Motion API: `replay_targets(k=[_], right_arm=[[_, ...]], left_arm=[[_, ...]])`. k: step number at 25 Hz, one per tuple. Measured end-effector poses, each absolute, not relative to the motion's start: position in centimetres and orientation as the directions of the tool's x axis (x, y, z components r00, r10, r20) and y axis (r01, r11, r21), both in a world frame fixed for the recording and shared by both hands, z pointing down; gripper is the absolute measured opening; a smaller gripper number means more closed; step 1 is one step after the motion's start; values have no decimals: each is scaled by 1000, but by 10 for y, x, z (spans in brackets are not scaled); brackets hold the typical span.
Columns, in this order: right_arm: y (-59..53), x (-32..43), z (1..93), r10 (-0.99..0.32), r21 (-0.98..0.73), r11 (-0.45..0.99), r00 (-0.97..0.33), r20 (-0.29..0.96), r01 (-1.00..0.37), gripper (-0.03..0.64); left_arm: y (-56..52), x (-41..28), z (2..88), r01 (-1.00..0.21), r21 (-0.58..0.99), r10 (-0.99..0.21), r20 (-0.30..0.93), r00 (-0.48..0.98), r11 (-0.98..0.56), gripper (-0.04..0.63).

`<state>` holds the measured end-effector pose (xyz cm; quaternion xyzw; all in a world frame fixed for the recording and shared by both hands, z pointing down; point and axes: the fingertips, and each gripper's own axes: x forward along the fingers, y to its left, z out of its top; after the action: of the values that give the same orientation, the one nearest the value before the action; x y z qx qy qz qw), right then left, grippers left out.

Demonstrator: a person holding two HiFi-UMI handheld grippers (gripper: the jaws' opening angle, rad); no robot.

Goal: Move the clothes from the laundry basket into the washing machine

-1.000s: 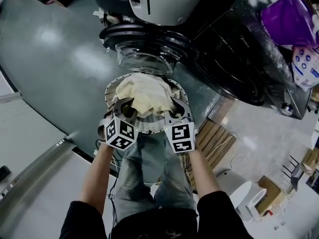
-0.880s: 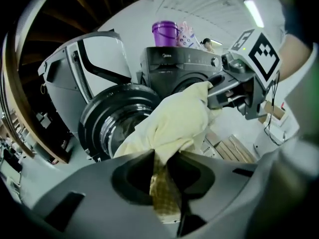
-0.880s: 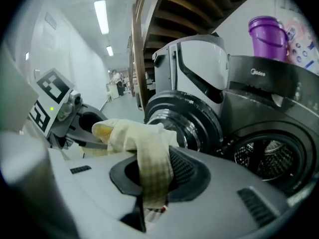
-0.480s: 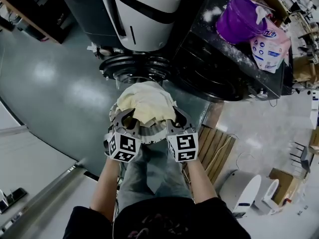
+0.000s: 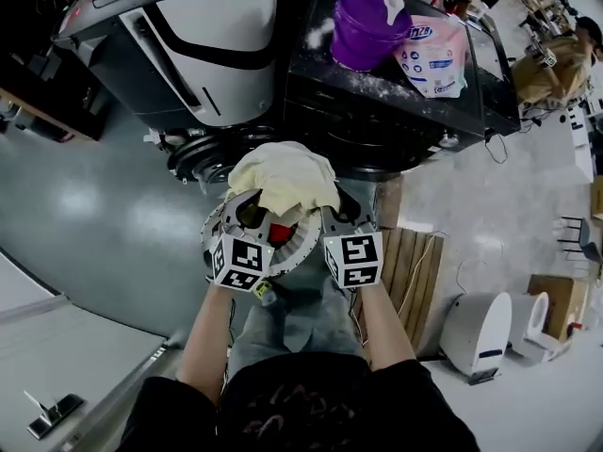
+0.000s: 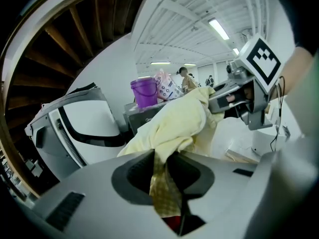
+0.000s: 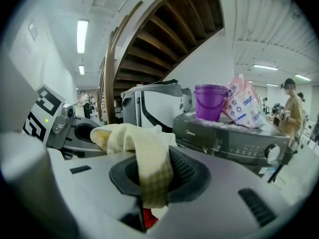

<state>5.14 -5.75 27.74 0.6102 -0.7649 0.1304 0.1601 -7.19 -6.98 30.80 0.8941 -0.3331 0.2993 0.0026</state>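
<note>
A pale yellow cloth (image 5: 283, 177) hangs bunched between my two grippers, above the round white laundry basket (image 5: 215, 238). My left gripper (image 5: 247, 201) is shut on its left part; the checked fabric (image 6: 174, 123) is pinched between the jaws of that left gripper (image 6: 160, 171). My right gripper (image 5: 336, 205) is shut on the right part, and the cloth (image 7: 134, 136) drapes over that right gripper (image 7: 154, 176). A red garment (image 5: 280, 231) shows in the basket below. The washing machine's round open door (image 5: 203, 153) lies just beyond the cloth.
A white machine (image 5: 207, 36) and a black machine (image 5: 396, 111) stand side by side ahead. On the black one are a purple bucket (image 5: 366, 22) and a detergent bag (image 5: 433, 55). A wooden pallet (image 5: 410, 271) and a white appliance (image 5: 480, 332) are on the right. A person (image 5: 565, 55) stands far right.
Both grippers have risen together with the yellow cloth, lifting it up out of the basket. The machines' tops and the bucket have come further into the head view.
</note>
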Motion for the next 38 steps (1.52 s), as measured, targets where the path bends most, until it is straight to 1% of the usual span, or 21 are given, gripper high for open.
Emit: replay_targets(k=[8,14,18,24,32,38], right_arm=[[-54,159,257,-923,-14,131,-127,363,-991,74],[-58,236,265,-917,-45,144,-150,371,-989,74],[-70,273,272,-910,-78,158,-176,376,-984,74],[-79,300,292,-904,-91,150,-174,391,-984,74],[-90,312,347,-919,-48,116,-125,373,-992,74],[-101,314,400,-929,-59,89,-104,356,-994,74]], left_arm=[[-77,37,287,-531,-231,-565,518,642,-815,97],[-79,114,294,-559,-221,-579,534,616,-799,98],[-86,152,301,-592,-204,-593,544,594,-780,97],[-94,180,324,-609,-168,-587,547,597,-775,98],[-115,192,378,-566,-199,-576,517,633,-800,97],[-125,194,431,-597,-187,-601,490,631,-780,97]])
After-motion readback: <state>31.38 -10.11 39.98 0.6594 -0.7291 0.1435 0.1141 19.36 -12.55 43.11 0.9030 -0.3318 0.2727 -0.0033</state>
